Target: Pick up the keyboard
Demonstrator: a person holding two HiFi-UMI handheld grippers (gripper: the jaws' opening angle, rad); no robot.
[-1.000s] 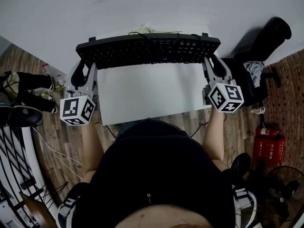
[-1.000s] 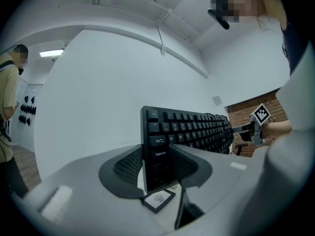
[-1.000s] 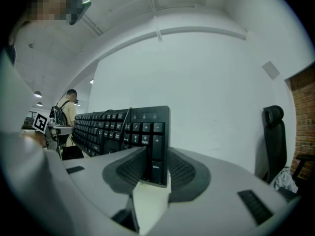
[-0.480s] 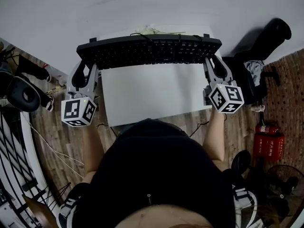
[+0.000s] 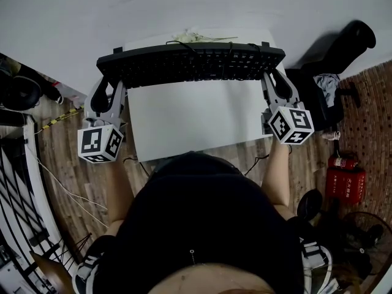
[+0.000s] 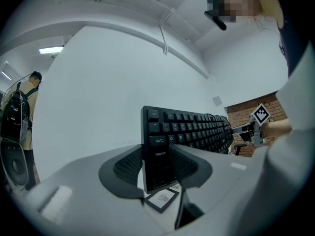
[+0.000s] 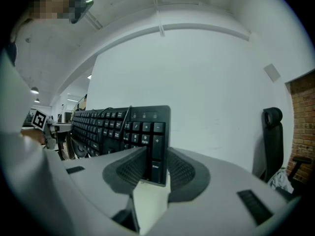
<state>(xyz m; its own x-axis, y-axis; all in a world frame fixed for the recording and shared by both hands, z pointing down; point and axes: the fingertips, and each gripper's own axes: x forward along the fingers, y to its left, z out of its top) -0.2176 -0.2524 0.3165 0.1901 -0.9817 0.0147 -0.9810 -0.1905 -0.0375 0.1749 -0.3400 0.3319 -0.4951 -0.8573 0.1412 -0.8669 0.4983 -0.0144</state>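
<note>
A long black keyboard (image 5: 190,63) spans the space between my two grippers over the far part of the white table (image 5: 196,121), its keys facing up toward me. My left gripper (image 5: 113,83) is shut on its left end. In the left gripper view the Tab and Caps Lock end of the keyboard (image 6: 158,141) sits clamped between the ribbed pads (image 6: 125,163) of the left gripper (image 6: 160,159). My right gripper (image 5: 271,77) is shut on the right end. In the right gripper view the number-pad end of the keyboard (image 7: 153,136) is pinched in the right gripper (image 7: 150,161). A thin cable (image 5: 196,38) trails behind the keyboard.
A black office chair (image 5: 343,48) stands to the right of the table, with a red fire extinguisher (image 5: 343,185) and a fan (image 5: 367,237) on the wooden floor nearer me. Cables lie on the floor at left. A person with a backpack (image 6: 19,112) stands at the far left.
The keyboard and both grippers have held still. A bystander's shoes at the left edge of the head view have slid away toward the upper left.
</note>
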